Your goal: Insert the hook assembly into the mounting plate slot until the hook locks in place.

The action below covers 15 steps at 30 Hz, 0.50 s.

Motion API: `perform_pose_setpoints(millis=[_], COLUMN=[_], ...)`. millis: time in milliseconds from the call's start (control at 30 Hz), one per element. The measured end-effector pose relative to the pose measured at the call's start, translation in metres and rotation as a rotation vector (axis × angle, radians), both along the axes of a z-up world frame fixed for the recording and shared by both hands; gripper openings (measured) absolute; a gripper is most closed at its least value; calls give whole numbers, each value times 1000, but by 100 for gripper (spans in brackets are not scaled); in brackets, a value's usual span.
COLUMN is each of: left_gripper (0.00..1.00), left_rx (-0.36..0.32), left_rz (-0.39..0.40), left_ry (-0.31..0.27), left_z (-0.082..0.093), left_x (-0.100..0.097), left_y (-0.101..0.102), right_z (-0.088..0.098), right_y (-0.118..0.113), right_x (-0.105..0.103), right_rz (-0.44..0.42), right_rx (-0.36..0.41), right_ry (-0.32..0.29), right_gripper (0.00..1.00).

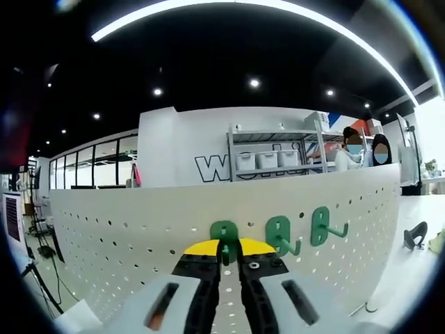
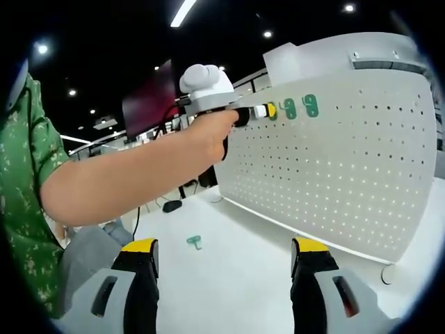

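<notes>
Green hooks (image 1: 278, 234), three on pegboard (image 1: 125, 229)

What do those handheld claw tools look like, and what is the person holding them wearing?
Each tool has pale grey jaws with black inner pads and yellow tips; orange slots mark the left gripper, dark slots the right gripper. Seen from the right gripper view, the left tool has a white rounded body. The person wears a short green patterned sleeve.
</notes>
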State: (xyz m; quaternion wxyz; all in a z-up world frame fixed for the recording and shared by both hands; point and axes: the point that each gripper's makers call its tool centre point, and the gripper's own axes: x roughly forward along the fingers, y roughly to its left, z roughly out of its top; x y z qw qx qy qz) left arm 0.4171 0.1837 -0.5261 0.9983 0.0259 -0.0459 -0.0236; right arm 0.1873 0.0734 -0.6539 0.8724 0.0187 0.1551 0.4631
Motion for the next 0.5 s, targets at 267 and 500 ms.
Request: perform_pose_setpoints(millis=[267,500], left_gripper=[15,16], left_rx=[-2,1], left_rz=[-6,-3], left_ry=[-9,-9], left_z=[2,2], left_x=[-2,-4], left_y=[-2,0], right_z=[0,0], right_y=[-1,0], right_x=[-1,-2], right_rz=[-3,1], right_rx=[-2,-5], right_ry=[1,0], right_gripper=[79,79])
